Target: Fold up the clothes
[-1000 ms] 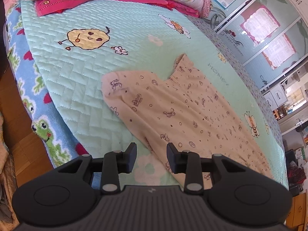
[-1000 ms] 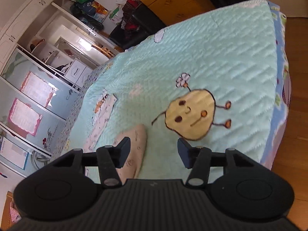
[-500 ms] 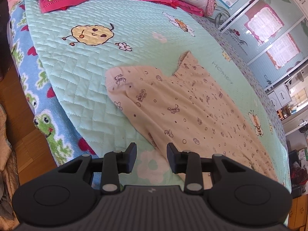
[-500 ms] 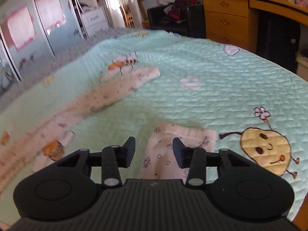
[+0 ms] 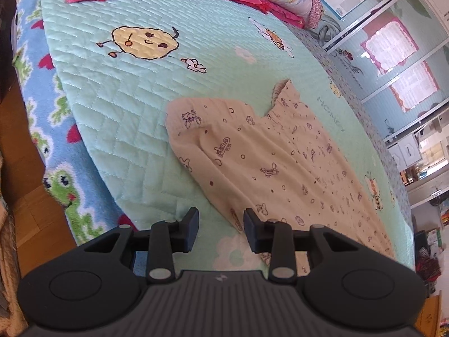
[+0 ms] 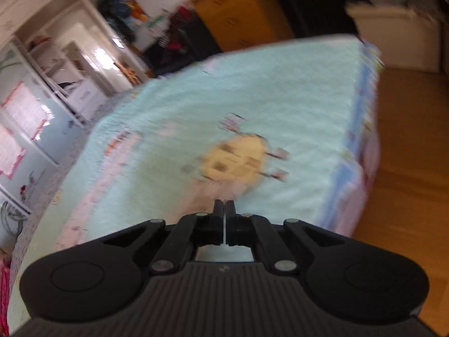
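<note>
Beside the garment's [image 5: 269, 163] near edge, left gripper [image 5: 221, 230] gapes empty; right gripper [image 6: 224, 210] clamps pale cloth.

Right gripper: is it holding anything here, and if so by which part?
The right gripper is shut on the cream printed garment, pinching pale cloth at an edge. The blur hides which part. The left gripper is open and holds nothing.
</note>
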A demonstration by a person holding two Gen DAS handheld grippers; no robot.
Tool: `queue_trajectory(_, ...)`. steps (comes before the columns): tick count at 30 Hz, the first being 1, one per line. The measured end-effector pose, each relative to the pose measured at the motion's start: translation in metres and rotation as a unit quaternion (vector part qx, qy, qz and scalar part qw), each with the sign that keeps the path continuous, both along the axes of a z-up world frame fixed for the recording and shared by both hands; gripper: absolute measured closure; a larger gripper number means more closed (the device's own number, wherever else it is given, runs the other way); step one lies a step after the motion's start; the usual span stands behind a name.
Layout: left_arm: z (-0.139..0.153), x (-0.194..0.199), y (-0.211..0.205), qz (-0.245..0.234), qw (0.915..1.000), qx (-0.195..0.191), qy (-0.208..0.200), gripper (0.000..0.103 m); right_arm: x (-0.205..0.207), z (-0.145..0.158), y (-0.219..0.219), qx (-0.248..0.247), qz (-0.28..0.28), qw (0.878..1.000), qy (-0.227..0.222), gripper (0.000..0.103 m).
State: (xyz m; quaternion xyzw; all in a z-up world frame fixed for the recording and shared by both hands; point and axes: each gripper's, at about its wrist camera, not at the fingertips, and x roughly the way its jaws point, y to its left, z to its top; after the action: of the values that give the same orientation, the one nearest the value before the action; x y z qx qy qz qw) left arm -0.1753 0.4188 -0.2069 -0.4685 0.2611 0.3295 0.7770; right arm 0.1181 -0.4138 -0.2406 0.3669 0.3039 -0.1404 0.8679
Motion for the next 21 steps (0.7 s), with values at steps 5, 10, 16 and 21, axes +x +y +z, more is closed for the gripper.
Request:
queue_trajectory(5,0.001,-0.009,-0.005,0.002,0.9998,-0.01,-0.015,0.066,-0.012,-0.018,-0.016,0.094,-0.03,0.995,-0.029,0.093)
queue_trajectory(10,0.002,-0.014,-0.008,0.005,0.9997,-0.017,-0.019,0.066,-0.013,-0.016,0.009,0.106,-0.001,0.994,-0.034,0.057)
queue_trajectory(16,0.005,-0.007,-0.013,-0.009,0.9998,-0.012,-0.011,0.066,0.01,-0.021,0.028,0.086,0.018,0.995,-0.05,0.07)
queue_trajectory(21,0.005,-0.008,-0.016,-0.008,0.9998,-0.013,-0.014,0.065,0.037,0.024,0.008,0.024,0.031,0.997,-0.061,0.101)
